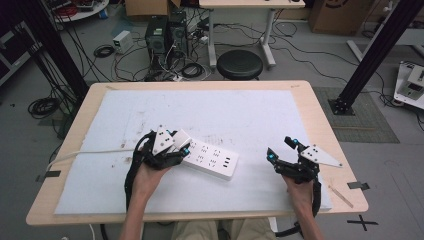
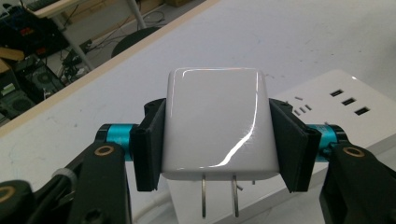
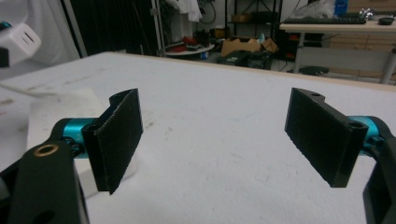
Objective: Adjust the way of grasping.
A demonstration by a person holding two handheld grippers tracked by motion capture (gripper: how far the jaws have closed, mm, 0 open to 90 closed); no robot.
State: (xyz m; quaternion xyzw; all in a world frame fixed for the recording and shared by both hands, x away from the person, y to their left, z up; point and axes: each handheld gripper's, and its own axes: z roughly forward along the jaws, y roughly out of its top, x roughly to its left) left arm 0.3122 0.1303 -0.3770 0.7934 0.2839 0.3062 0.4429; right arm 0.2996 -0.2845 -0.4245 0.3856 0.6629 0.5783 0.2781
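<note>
White charger (image 2: 215, 123) – prongs down, above white power strip (image 1: 212, 159).

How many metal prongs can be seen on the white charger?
2: both prongs stick out side by side from the bottom edge of the white charger, above the power strip.

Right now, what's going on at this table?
A person is working two handheld grippers. The left gripper is shut on a white plug adapter, prongs out, held just above the white power strip on the table. The right gripper hangs apart, jaws open with nothing between them.
</note>
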